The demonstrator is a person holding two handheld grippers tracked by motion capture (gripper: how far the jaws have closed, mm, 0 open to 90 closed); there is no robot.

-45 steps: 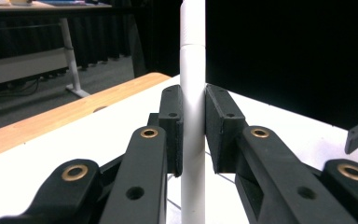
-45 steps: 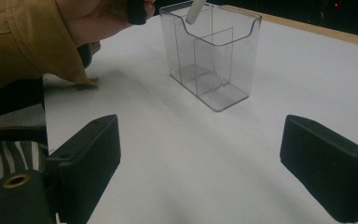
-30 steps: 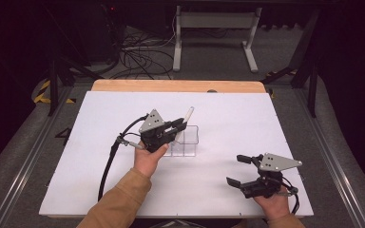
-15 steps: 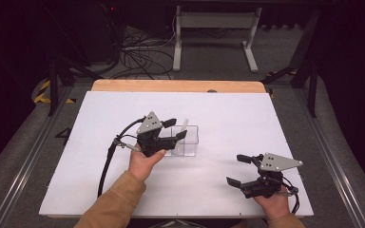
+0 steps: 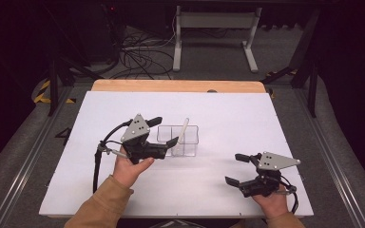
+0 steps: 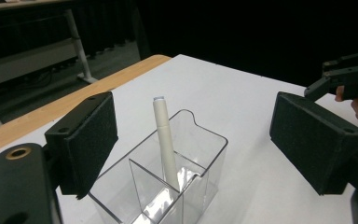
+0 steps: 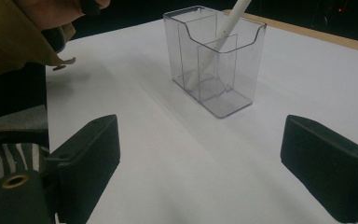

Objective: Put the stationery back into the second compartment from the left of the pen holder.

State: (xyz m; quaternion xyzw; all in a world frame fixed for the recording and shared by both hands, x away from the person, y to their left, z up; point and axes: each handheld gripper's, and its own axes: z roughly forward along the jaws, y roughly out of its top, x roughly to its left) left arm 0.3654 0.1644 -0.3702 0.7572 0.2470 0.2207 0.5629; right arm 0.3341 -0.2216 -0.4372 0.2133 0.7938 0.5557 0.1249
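White pen (image 5: 184, 129) is seen standing tilted in a clear divided holder (image 5: 178, 140) near the middle of the white bench (image 5: 266, 118), its top leaning toward 1 o'clock in the high view. In the left gripper view the pen (image 6: 164, 140) is rested in a rear compartment of the holder (image 6: 168, 186), against the divider. Left gripper (image 5: 164, 131) is held just at 9 o'clock of the holder; its jaws have just been opening and are now spread wide, nothing pinched, with the pen free between and beyond them. Right gripper (image 5: 236, 168) is held low over the bench at 4 o'clock of the holder, well apart from it, jaws spread, nothing between them. In the right gripper view the holder (image 7: 214, 60) is seen ahead at 12 o'clock.
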